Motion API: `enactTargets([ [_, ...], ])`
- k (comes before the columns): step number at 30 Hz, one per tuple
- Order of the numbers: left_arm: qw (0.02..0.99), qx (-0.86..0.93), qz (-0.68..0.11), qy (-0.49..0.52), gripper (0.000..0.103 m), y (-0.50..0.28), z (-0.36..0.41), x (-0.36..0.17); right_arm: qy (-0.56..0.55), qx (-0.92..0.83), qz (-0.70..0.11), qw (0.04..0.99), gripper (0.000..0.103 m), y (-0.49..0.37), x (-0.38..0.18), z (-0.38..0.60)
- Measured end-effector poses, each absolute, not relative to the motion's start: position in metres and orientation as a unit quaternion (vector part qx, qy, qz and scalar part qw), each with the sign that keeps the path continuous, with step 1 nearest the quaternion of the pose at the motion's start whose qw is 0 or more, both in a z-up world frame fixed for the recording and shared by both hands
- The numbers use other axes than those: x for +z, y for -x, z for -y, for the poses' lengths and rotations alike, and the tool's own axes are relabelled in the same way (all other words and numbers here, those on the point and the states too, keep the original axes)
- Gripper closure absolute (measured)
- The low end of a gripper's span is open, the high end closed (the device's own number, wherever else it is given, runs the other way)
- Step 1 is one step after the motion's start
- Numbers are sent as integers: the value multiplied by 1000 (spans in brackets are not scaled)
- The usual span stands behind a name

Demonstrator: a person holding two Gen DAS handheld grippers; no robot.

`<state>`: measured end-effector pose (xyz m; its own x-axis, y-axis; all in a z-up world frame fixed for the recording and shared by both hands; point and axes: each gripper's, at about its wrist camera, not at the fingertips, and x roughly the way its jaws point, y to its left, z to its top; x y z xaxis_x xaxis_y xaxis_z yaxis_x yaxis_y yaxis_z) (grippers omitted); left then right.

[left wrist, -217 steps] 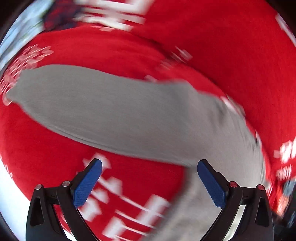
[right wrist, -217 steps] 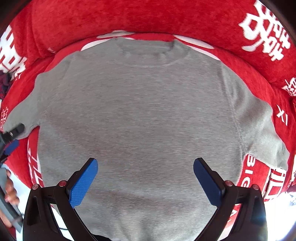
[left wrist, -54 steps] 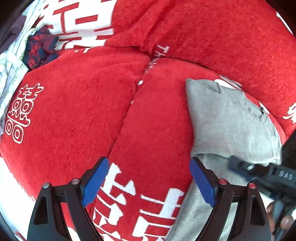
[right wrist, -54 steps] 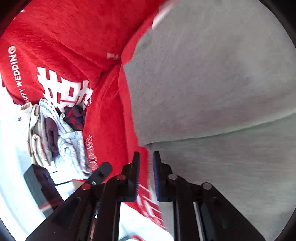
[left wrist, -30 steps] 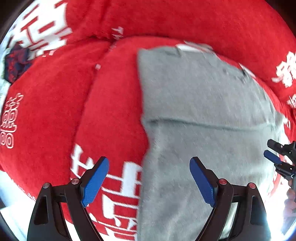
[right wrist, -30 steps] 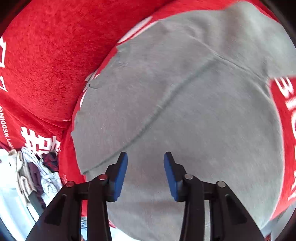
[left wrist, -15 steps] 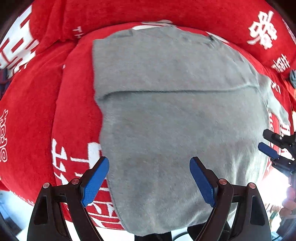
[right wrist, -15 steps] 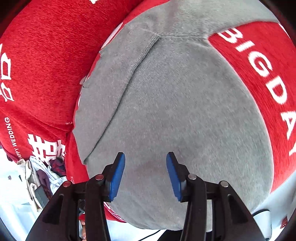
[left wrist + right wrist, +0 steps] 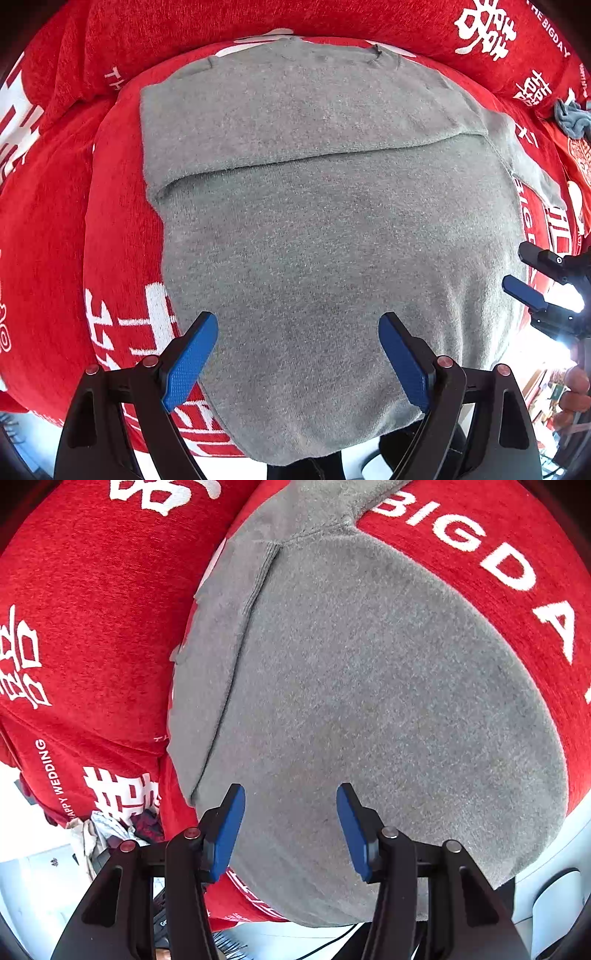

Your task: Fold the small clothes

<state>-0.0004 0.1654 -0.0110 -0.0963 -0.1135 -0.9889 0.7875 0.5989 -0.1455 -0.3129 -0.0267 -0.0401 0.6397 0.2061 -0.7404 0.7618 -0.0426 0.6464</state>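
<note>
A grey knit T-shirt (image 9: 325,236) lies flat on a red sofa seat, neck at the far side. Its left sleeve (image 9: 258,122) is folded in across the chest; the right sleeve (image 9: 524,162) still sticks out. My left gripper (image 9: 297,354) is open and empty above the shirt's lower half. My right gripper (image 9: 290,825) is open and empty, hovering over the same shirt (image 9: 369,701) near its lower hem. It also shows at the right edge of the left wrist view (image 9: 543,284).
The red sofa cover (image 9: 55,229) has white lettering and a raised backrest (image 9: 332,18) behind the shirt. A pile of other clothes (image 9: 110,830) lies past the seat's end. A small grey cloth (image 9: 572,118) sits at far right. The seat's front edge is just below the hem.
The left sleeve was folded across the chest. The right gripper let go and opened. Both grippers swung back to sit over the shirt's lower half.
</note>
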Motion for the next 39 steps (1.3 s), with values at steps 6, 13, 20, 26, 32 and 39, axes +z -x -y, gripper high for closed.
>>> enactTargets([
  [6,626,-355,-644,-261,14,1,-158,-9,-665,-250,-344,614,48,308,-36,56],
  [13,640,-329,-653,-235,13,4,-141,-10,-636,-268,-329,645,47,270,-40,136],
  [20,646,-312,-663,-215,13,14,-122,-16,-648,-285,-342,619,48,244,-70,180],
  [26,646,-304,-668,-210,13,19,-117,-16,-646,-294,-340,617,96,246,-71,185],
  [32,646,-307,-664,-218,14,17,-99,-19,-636,-287,-358,620,96,255,-73,183],
  [39,642,-314,-661,-227,13,22,-77,-22,-612,-256,-379,646,83,274,-54,181],
])
